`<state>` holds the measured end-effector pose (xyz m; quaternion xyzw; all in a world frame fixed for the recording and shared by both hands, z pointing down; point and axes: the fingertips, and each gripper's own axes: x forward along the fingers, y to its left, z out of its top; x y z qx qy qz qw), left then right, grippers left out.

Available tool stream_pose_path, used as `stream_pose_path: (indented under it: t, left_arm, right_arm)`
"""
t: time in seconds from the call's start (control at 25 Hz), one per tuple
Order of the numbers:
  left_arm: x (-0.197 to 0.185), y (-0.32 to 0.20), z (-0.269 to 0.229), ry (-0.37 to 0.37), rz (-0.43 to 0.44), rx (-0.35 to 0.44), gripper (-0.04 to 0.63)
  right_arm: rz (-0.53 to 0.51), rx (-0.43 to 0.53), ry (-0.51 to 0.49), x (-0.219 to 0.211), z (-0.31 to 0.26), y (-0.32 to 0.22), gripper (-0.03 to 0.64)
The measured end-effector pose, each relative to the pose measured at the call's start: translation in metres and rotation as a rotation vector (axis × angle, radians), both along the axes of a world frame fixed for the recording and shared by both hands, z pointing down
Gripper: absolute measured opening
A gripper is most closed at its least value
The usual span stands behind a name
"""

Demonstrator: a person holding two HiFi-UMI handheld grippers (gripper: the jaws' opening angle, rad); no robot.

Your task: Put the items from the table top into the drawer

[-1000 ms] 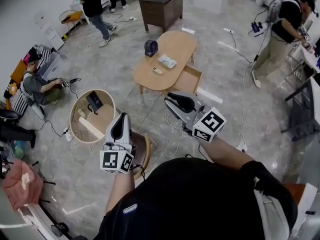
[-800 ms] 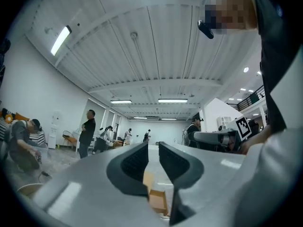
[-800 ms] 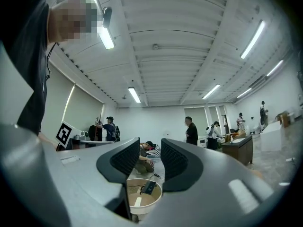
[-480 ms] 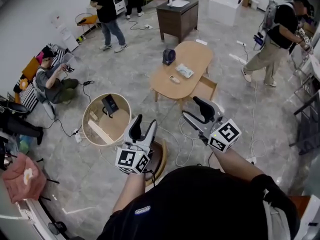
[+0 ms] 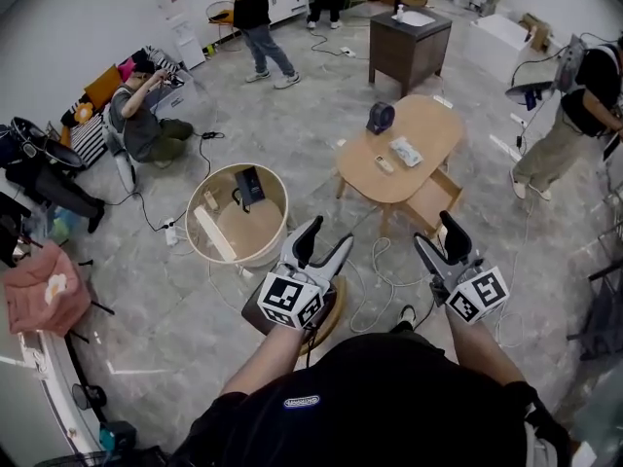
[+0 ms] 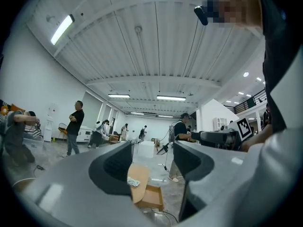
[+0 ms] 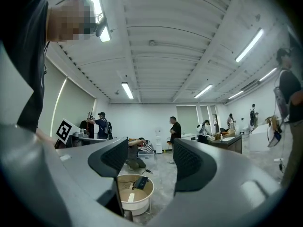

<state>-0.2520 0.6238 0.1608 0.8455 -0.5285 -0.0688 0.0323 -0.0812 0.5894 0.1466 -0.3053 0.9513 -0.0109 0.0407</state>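
Observation:
An oval wooden table [image 5: 424, 125] stands ahead to the right, its drawer [image 5: 435, 197] pulled open on the near side. On the top lie a dark round object [image 5: 380, 117], a white packet [image 5: 405, 151] and a small flat item [image 5: 384, 164]. My left gripper [image 5: 328, 236] is open and empty, well short of the table. My right gripper [image 5: 435, 232] has just been opening its jaws and is open with nothing between them. The left gripper view frames the table [image 6: 138, 178], packet [image 6: 133, 182] and drawer [image 6: 152, 198] between that gripper's [image 6: 151, 157] jaws. The right gripper [image 7: 150, 157] faces away from the table.
A round wooden tub [image 5: 201, 224] holding a dark device [image 5: 250, 184] stands to the left, also seen in the right gripper view as the tub [image 7: 142, 197]. Cables [image 5: 375, 280] trail over the floor. Several people stand or sit around the room. A dark cabinet [image 5: 409, 45] is behind the table.
The right jaws have spread from nearly closed to wide apart. Both grippers have dropped lower in the head view, and the table now sits further right and nearer.

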Motion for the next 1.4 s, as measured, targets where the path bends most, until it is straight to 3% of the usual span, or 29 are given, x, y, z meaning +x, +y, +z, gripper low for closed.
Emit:
stream_pose_path:
  t: [0.44,1.0,1.4]
  left_arm:
    - [0.015,-0.078,0.012,-0.037,-0.123,-0.039,0.267]
    - [0.127,-0.231,0.015,-0.044,-0.152,-0.021,0.267]
    - [0.184,-0.308,0.031,-0.068,-0.184,-0.006,0.266]
  right_arm:
    - [-0.031,-0.058,-0.05,0.046,0.03,-0.094,0.308]
    - [0.103,-0.083,-0.154,0.201,0.044,-0.231,0.307]
    - [0.2,-0.052,-0.164,0.296,0.057,-0.277,0.305]
